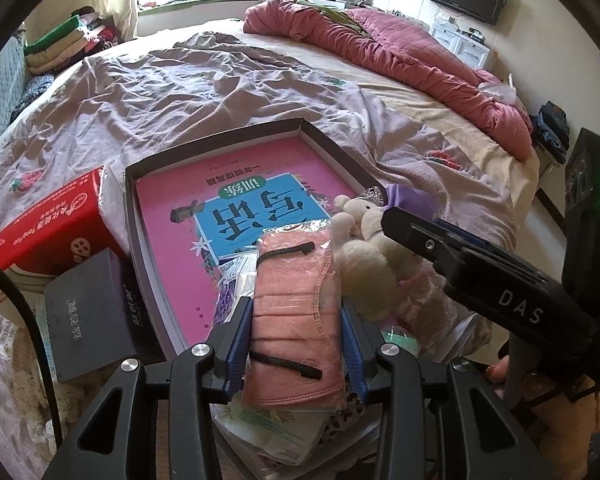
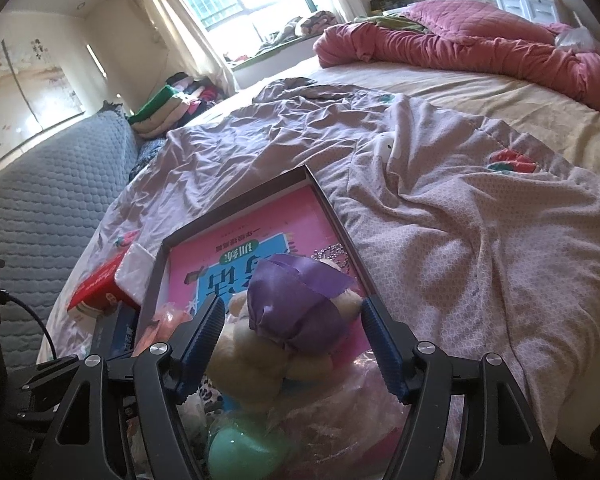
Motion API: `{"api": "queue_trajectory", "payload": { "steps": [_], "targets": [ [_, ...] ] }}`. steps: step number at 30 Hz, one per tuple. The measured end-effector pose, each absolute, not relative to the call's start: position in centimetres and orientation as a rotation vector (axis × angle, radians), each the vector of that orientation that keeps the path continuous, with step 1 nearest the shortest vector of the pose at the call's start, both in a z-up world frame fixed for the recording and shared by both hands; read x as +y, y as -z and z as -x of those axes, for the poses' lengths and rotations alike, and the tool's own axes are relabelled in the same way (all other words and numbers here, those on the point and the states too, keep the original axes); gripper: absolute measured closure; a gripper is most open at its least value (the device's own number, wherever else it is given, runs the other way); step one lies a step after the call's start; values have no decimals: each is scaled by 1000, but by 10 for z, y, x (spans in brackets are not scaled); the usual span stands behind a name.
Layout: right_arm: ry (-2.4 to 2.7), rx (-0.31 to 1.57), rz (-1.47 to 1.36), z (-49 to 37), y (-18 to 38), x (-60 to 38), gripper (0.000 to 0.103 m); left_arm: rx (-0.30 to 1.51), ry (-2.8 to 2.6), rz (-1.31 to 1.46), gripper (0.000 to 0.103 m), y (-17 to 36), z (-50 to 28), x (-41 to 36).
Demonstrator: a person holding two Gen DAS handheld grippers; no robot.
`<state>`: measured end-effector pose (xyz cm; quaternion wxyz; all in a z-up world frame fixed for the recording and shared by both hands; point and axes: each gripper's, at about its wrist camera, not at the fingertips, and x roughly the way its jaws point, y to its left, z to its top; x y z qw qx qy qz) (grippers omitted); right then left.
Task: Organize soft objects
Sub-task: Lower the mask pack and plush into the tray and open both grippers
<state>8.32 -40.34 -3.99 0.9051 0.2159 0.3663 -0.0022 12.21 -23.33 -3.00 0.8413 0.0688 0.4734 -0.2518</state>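
Observation:
In the left wrist view, my left gripper [image 1: 295, 312] is shut on a clear packet of pink face masks [image 1: 295, 304], its blue pads touching both sides. A cream plush bear with a purple hat [image 1: 364, 236] lies just right of it. My right gripper [image 1: 396, 216] reaches in from the right over the bear. In the right wrist view, my right gripper [image 2: 291, 320] is open, its fingers either side of the plush bear [image 2: 300, 312] without touching it. Both sit at the near edge of a shallow box [image 1: 219, 148] holding a pink book [image 1: 187, 216].
A red carton [image 1: 51, 228] and a dark grey box [image 1: 87, 312] lie left of the shallow box. A green soft ball [image 2: 239, 452] and plastic-wrapped items lie below the bear. A lilac sheet [image 2: 440, 216] covers the bed, with a red quilt [image 2: 460, 48] at the far side.

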Motion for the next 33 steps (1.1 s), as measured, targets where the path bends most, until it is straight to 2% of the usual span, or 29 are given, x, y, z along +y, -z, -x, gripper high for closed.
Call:
{"api": "queue_trajectory", "payload": {
  "steps": [9, 21, 27, 33],
  "targets": [
    [9, 752, -447, -79, 38, -406, 29, 1005, 506, -169, 54, 32, -123, -232],
    [8, 749, -433, -79, 34, -403, 29, 997, 506, -157, 51, 29, -122, -228],
    [13, 743, -427, -78, 31, -402, 29, 980, 497, -132, 44, 24, -119, -225],
    [11, 737, -421, -76, 28, -401, 29, 965, 502, -100, 43, 18, -118, -220]
  ]
}}
